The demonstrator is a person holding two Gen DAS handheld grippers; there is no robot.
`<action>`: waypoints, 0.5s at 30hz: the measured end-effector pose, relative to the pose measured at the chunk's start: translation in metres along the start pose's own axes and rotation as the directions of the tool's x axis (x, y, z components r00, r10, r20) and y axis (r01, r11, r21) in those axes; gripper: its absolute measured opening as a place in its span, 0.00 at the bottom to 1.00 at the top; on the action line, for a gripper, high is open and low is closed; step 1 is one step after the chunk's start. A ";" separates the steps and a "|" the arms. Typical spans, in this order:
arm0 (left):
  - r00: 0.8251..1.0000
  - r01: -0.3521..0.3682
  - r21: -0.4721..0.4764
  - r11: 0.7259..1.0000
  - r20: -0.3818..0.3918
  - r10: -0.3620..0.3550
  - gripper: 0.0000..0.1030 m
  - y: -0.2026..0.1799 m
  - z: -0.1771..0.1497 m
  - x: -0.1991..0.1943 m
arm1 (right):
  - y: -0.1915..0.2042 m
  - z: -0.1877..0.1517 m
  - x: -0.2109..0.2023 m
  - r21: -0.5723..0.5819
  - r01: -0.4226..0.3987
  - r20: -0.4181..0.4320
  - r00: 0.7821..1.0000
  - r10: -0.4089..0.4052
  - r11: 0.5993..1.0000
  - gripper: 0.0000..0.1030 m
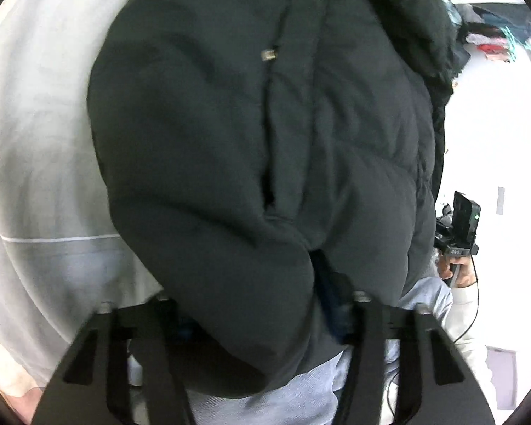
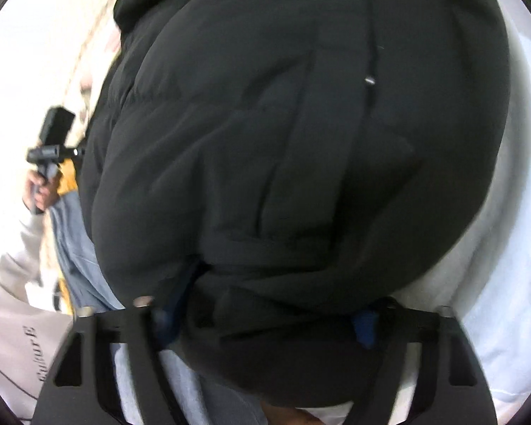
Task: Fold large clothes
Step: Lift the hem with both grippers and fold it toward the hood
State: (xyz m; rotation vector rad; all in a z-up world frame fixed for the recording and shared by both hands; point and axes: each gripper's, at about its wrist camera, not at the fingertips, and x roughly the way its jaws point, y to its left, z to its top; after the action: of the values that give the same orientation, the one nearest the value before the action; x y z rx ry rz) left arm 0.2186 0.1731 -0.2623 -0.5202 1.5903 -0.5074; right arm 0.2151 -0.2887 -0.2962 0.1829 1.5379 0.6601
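Note:
A black puffer jacket (image 1: 265,141) fills the left wrist view, its zipper pull (image 1: 268,55) near the top. My left gripper (image 1: 251,283) is shut on the jacket's lower edge. Fabric bulges between the fingers, and creases run to the blue pad (image 1: 334,313). In the right wrist view the same jacket (image 2: 301,141) hangs in front with its zipper pull (image 2: 370,79). My right gripper (image 2: 283,290) is shut on a thick fold there. Both sets of fingertips are buried in the cloth.
A white sheet (image 1: 35,141) lies behind the jacket and appears again as the sheet (image 2: 506,248). A hand (image 1: 453,269) holds the right gripper's body at the jacket's edge. The person's jeans (image 2: 74,233) and pale sleeve (image 2: 10,318) are close. Piled clothes (image 1: 495,35) sit far back.

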 end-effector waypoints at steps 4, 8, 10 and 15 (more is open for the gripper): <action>0.996 -0.017 0.019 1.000 0.091 0.015 0.17 -0.017 -0.007 -0.014 | 0.025 -0.004 -0.020 -0.063 0.094 0.048 0.995 -0.091 0.994 0.11; 0.983 0.032 0.025 0.999 0.181 -0.036 0.10 -0.029 -0.018 -0.045 | 0.061 -0.017 -0.070 -0.112 0.152 0.185 0.974 -0.129 0.982 0.08; 0.969 0.064 0.046 0.997 0.235 -0.073 0.09 -0.038 -0.027 -0.070 | 0.083 -0.025 -0.097 -0.130 0.174 0.263 0.955 -0.135 0.976 0.07; 0.923 0.107 0.088 0.990 0.363 -0.132 0.08 -0.055 -0.065 -0.137 | 0.119 -0.056 -0.152 -0.134 0.204 0.411 0.902 -0.133 0.970 0.06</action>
State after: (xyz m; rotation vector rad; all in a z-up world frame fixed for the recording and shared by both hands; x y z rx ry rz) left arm 0.1660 0.2129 -0.1149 -0.6255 1.1836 -0.5185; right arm 0.1436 -0.2833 -0.1087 0.0448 1.0816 0.5737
